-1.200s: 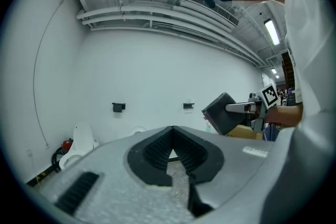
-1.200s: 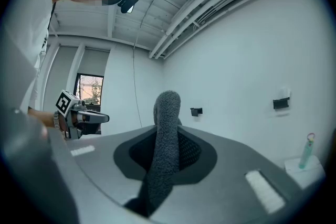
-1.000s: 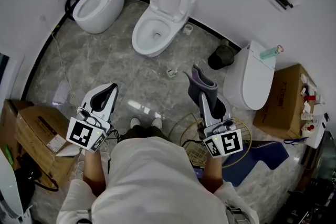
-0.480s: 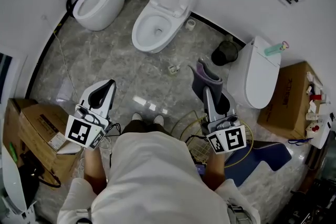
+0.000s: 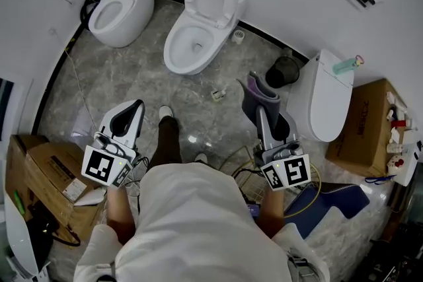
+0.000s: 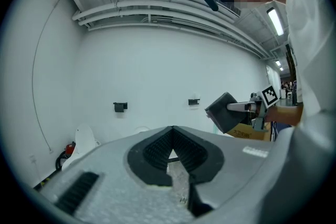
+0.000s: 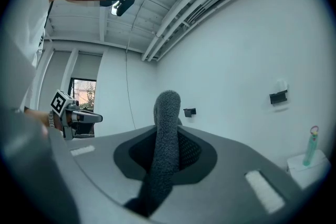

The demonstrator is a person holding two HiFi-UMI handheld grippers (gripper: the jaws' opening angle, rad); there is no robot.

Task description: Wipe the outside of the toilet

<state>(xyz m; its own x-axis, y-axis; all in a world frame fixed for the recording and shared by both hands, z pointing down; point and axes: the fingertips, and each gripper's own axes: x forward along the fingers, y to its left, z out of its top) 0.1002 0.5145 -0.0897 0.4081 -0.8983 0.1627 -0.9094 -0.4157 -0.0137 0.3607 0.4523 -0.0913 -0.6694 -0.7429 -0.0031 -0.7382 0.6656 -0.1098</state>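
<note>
While both of my grippers hung over the grey marbled floor, no wiping had yet begun; I judged the step in hand to be the approach.

Right gripper: jaws clamped on a grey cloth, which stood up out of them in a thick fold and touched no porcelain.

Left gripper: jaws together at their tips, nothing between them.

Three white toilets stood along the wall, and I could not tell which was meant.
- The closed-lid toilet lay at 3 o'clock from the cloth, near it, with a green bottle on its top.
- The open-lid toilet lay at 11 o'clock, well apart.
- The third toilet stood farther off at 10 o'clock.

My forward shoe pointed toward 12 o'clock.

Each toilet showed a smooth, glossy, rounded shell, on which I expected the cloth to slide easily.

The next move, as I judged it, called for me to bring the cloth flat against one outer shell and to draw it along the curve, with the idle left gripper kept clear.
</note>
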